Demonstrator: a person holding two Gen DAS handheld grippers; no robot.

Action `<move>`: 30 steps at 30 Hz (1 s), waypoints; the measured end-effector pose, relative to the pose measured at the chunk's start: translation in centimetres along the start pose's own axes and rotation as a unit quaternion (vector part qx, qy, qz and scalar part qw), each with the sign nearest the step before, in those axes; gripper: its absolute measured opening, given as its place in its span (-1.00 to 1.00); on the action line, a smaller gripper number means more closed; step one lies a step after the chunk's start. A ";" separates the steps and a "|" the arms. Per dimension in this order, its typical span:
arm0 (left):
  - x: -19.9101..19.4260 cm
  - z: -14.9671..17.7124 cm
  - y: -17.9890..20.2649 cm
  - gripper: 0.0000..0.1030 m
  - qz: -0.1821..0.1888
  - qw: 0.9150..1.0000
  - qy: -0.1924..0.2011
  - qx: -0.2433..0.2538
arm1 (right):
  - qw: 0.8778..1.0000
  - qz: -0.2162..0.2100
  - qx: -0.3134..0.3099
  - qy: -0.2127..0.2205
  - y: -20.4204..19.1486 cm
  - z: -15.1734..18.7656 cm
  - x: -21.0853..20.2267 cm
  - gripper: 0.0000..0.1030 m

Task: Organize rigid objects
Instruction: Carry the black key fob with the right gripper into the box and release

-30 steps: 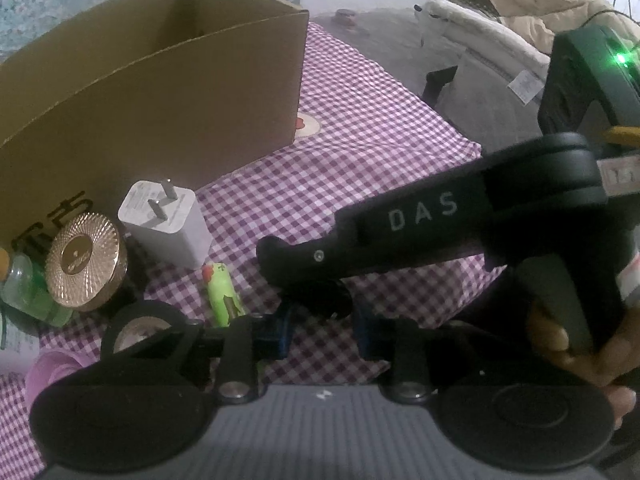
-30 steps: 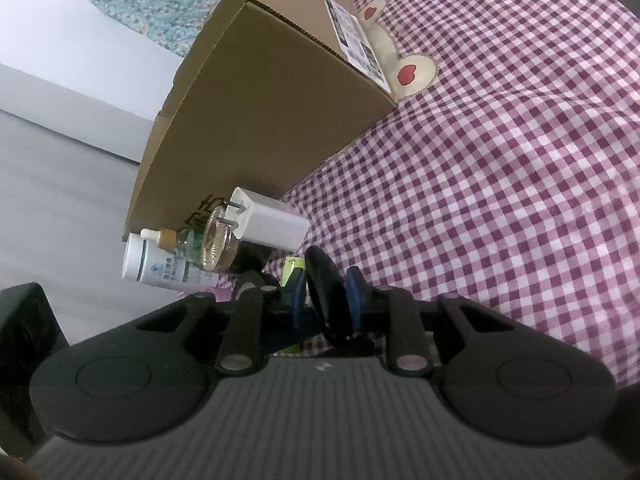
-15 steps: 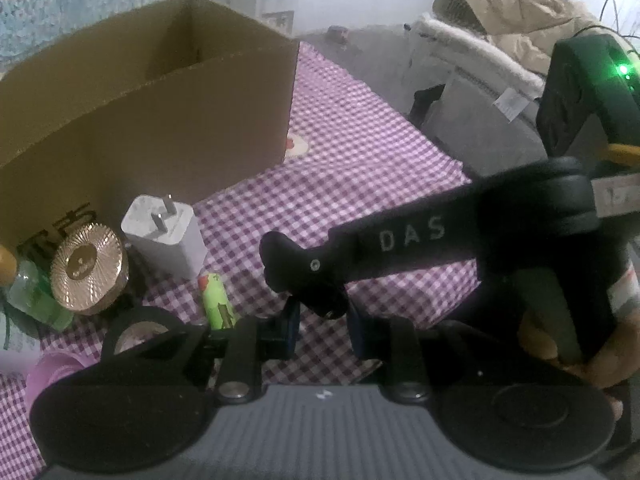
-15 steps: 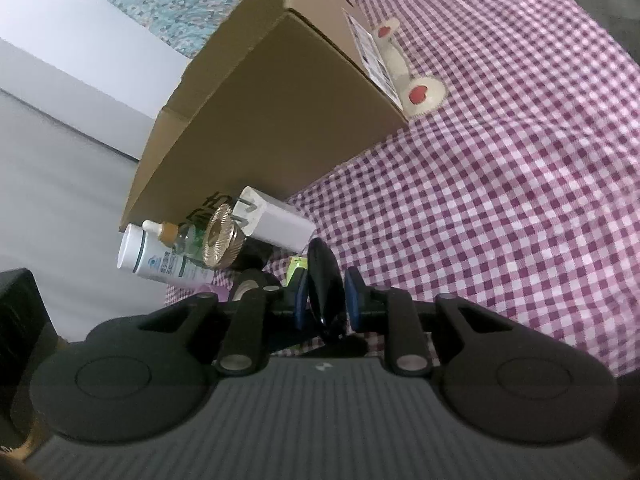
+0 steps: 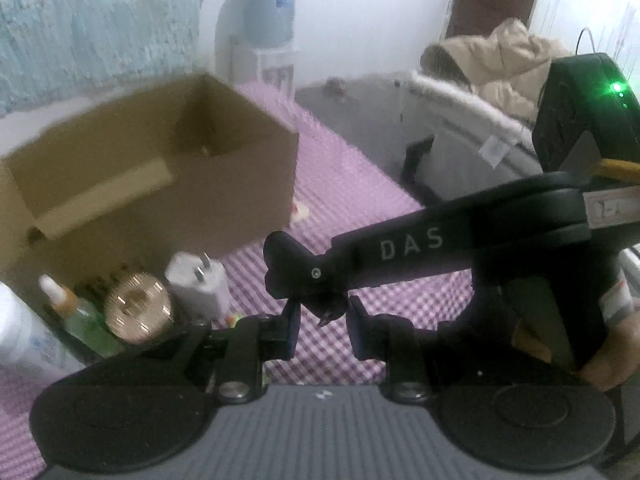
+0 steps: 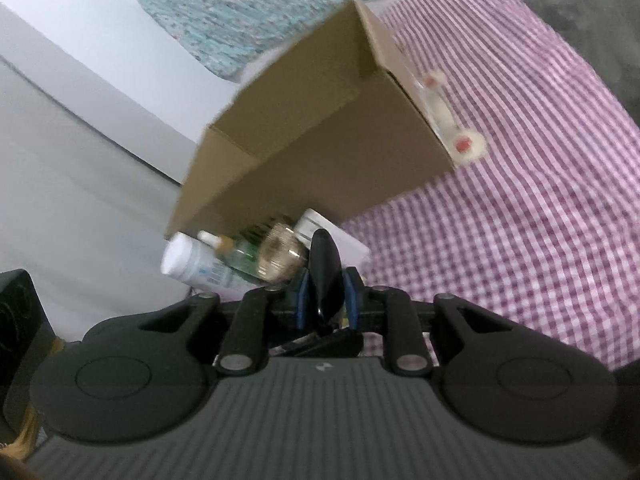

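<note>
1. Jaws of the right gripper [image 6: 326,300] are clamped narrow on a flat black oval piece [image 6: 325,256], held off the checked cloth [image 6: 520,220].
2. Left gripper [image 5: 322,320]: jaws narrow, with the piece's lower tip between them. Pad contact cannot be told.
3. Progress looks early. The cardboard box [image 5: 248,184] shows only an inner flap where its inside is visible, and nothing appears to be stowed.
4. Still out, bunched against the box's near wall: white charger plug [image 5: 198,288], gold round lid [image 5: 138,312], green dropper bottle [image 5: 76,320], white bottle [image 5: 20,340].
5. Room: the box top is open and its near rim must be cleared. The cloth to the right is bare, and its edge drops off beyond.
</note>
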State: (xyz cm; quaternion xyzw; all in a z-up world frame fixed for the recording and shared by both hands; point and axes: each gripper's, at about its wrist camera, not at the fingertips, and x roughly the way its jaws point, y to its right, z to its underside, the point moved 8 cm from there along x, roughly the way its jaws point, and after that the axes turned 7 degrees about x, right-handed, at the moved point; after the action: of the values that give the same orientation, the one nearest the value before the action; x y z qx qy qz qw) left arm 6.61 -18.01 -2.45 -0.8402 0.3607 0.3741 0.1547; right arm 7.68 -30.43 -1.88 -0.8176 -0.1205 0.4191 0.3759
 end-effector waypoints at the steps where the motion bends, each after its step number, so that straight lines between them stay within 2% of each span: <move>1: -0.7 -0.4 -0.2 -0.51 -0.005 1.000 0.009 0.002 | 1.000 -0.004 -0.007 0.006 -0.8 -0.3 -0.3 -0.66; 8: -4.8 -4.4 -4.1 -0.51 -0.057 0.997 0.061 0.001 | 0.997 -0.043 -0.064 0.032 -7.5 -4.0 -0.5 -0.66; 12: -5.3 -6.3 -8.2 -0.50 -0.080 0.995 0.056 -0.017 | 0.994 -0.060 -0.088 0.017 -11.2 -6.8 2.2 -0.66; 15: -4.3 -7.1 -12.0 -0.51 -0.084 0.995 0.032 -0.040 | 0.994 -0.064 -0.086 -0.015 -13.3 -8.7 5.6 -0.66; 18: -2.3 -7.3 -15.8 -0.51 -0.086 0.995 -0.008 -0.059 | 0.994 -0.061 -0.068 -0.057 -14.4 -10.3 9.9 -0.66; 23: 1.8 -7.0 -21.3 -0.51 -0.083 0.989 -0.077 -0.092 | 0.991 -0.048 -0.015 -0.121 -13.8 -12.2 17.4 -0.66; 27: 4.3 -6.2 -23.7 -0.51 -0.086 0.983 -0.116 -0.112 | 0.985 -0.047 0.029 -0.166 -13.0 -12.6 22.1 -0.67; 30: 5.3 -5.8 -25.0 -0.51 -0.105 0.980 -0.130 -0.110 | 0.984 -0.033 0.031 -0.173 -12.6 -12.3 23.8 -0.63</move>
State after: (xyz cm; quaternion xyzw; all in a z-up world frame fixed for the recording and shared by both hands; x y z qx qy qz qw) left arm 30.13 -6.38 -2.76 -0.8297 0.2034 0.4992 0.1453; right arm 33.47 -15.83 -2.49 -0.7165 -0.1978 0.5450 0.3879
